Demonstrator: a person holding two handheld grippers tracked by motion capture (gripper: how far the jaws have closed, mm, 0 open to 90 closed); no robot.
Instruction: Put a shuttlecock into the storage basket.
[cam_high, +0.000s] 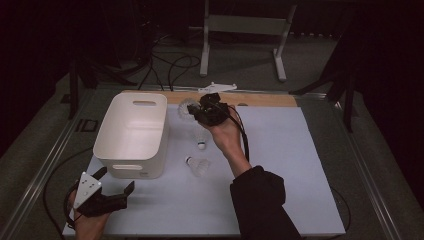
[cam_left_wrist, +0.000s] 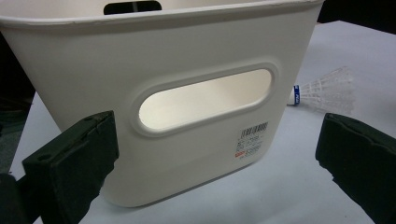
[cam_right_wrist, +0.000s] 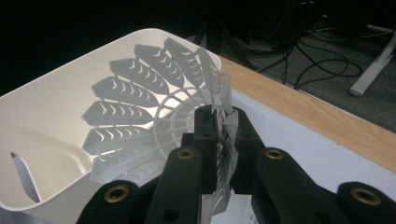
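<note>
The right tongs (cam_high: 192, 111) are clenched on the skirt of a white plastic shuttlecock (cam_right_wrist: 154, 116), pinching its rim between the pads. The held shuttlecock sits raised just beside the right rim of the white storage bin (cam_high: 131, 131), near the bin's far corner. Two more shuttlecocks lie on the white bench (cam_high: 280, 165) mat: one (cam_high: 200, 142) near the bin's right wall, one (cam_high: 198, 165) nearer the front. The left tongs (cam_high: 116, 181) are released, jaws wide, facing the bin's near handle slot (cam_left_wrist: 205, 99) without contact.
</note>
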